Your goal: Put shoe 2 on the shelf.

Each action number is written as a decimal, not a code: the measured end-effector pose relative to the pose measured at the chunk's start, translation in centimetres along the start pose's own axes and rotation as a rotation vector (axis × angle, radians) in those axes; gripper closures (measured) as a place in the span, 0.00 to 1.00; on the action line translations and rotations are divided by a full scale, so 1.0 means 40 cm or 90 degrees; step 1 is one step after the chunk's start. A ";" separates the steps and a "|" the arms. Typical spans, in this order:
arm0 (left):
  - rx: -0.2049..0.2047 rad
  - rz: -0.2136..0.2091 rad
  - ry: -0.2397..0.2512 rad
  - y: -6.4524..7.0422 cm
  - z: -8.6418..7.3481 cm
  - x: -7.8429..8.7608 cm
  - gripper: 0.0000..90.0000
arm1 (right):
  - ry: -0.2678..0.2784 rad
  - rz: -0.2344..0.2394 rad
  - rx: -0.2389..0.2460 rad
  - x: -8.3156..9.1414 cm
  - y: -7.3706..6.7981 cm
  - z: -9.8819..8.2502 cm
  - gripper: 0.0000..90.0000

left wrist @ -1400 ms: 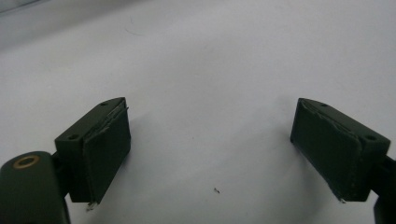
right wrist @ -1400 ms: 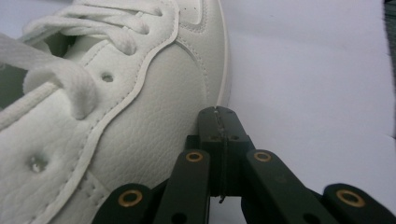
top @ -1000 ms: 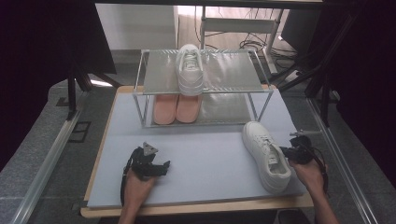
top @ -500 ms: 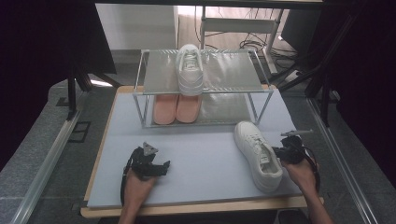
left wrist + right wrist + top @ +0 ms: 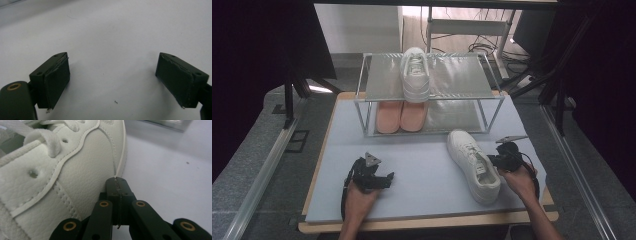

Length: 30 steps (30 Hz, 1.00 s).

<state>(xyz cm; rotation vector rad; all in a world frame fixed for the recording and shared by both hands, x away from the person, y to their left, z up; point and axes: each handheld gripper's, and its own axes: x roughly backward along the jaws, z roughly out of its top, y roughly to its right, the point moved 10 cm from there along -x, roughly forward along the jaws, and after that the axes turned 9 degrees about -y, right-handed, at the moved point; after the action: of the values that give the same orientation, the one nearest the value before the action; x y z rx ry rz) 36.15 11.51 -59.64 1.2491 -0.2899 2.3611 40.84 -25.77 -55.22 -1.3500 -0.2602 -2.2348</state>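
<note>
White shoe slid left, pushed.

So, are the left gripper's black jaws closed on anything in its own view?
No, the left gripper has its two jaws standing wide apart, with just the bare pale grey table mat between them.

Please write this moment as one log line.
right gripper: shut, tip against white shoe side | left gripper: open, empty, on mat | second white shoe: on rack top
</note>
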 end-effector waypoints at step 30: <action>0.001 0.000 0.001 0.000 0.000 0.000 0.14 | -0.008 0.118 0.135 -0.082 -0.180 0.138 0.98</action>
<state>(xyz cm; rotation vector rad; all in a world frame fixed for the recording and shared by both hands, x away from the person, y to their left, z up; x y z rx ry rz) 36.14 11.49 -59.64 1.2479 -0.2881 2.3621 42.58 -16.30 -54.67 -1.2234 -0.3513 -1.9868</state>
